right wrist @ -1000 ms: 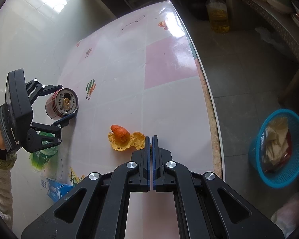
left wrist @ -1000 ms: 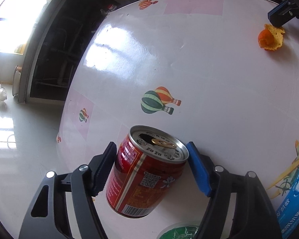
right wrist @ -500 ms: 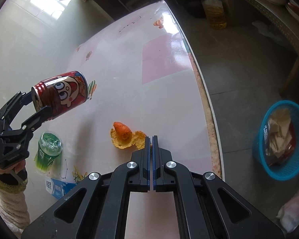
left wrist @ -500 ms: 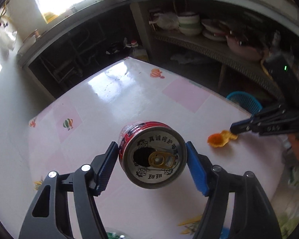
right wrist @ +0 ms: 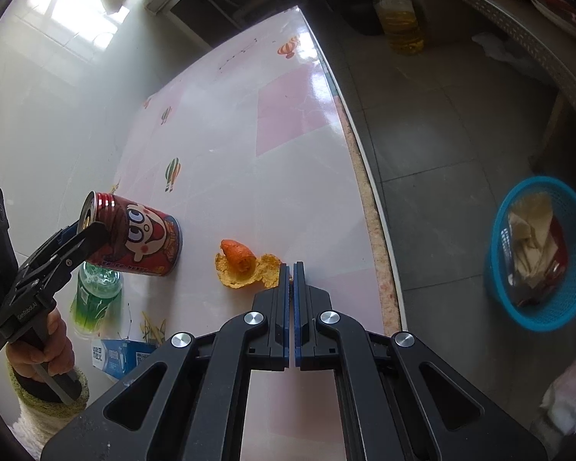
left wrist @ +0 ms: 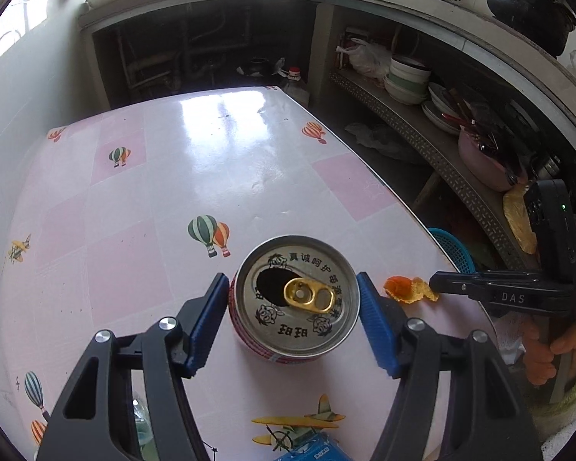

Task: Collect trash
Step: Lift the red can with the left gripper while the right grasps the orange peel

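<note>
Left wrist view: left gripper [left wrist: 292, 320] clamps the red printed aluminium drink can [left wrist: 293, 299] by its rim end, carried tilted above the pink-checked glossy table [left wrist: 219, 176]; its jaws have just been closing slightly on it. Right gripper [right wrist: 291, 269] is fully closed and empty, just beside the orange peel scrap [right wrist: 245, 265]. Judgement: keep the squeeze firm and swing the can past the table edge before releasing over the blue plastic mesh basket [right wrist: 537, 192] on the floor.

One red can [right wrist: 134, 244], one green bottle [right wrist: 94, 296], one orange peel [right wrist: 245, 269], one blue box [right wrist: 119, 357], one blue basket [right wrist: 541, 253], two grippers: left [left wrist: 292, 322], right [right wrist: 291, 269].
</note>
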`<state>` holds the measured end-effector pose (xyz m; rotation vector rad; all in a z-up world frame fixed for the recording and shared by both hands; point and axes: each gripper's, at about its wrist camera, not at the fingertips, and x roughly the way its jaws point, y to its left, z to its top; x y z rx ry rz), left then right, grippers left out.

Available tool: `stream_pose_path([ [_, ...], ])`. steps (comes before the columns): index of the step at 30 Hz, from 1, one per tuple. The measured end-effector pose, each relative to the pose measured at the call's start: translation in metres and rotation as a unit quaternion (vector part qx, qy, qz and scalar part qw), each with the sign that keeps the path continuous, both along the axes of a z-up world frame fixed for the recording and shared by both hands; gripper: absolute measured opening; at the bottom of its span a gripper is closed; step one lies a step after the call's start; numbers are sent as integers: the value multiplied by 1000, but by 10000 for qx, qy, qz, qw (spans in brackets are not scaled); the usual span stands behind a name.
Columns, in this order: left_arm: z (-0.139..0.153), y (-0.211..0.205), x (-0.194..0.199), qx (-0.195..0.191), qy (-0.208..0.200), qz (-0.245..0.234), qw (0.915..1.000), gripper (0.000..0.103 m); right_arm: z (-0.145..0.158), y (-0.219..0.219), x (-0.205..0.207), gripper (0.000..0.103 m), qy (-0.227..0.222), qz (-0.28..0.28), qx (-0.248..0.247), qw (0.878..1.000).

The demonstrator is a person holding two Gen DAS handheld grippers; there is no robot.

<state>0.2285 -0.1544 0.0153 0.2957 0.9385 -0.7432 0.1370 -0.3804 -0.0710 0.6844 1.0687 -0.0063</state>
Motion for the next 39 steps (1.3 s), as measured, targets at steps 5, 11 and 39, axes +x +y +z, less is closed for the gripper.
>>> stream_pose_path([
  [5,1,6,-10,102,-124,262,9995,65,3,0,-4,13,-53,59,2,10000],
  [11,1,7,-12,58,-162,427,9989,65,17,15,0,53,-271,430,-456,9977],
  [39,-1,-5,-21,389,-593,367,9968,64,11,62,21,20,-304,1306,-2088,9687],
])
